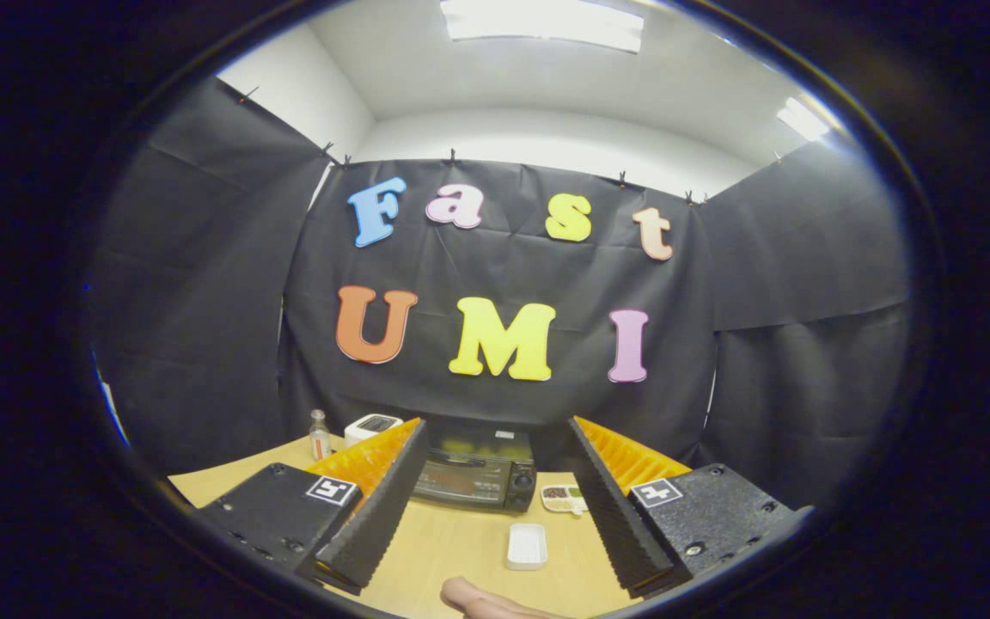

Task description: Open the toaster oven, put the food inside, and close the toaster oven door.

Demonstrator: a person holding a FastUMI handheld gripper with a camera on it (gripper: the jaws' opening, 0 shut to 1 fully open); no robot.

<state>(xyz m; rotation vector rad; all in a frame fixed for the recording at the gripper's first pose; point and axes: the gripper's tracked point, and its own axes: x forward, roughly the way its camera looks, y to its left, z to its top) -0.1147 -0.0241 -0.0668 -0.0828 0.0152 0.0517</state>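
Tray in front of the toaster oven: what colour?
White, seen in the gripper view: the tray lies between the open gripper fingers.

The oven is seen at the back of the wooden table, against the booth's black wall, beyond the fingers and framed in the gap between them. It is a small black box with a glass door, and that door is shut and upright. Two round knobs are stacked on its right side. The food is found just right of the oven, low on the table: a small pale dish with dark and greenish portions, too small for more to be told.
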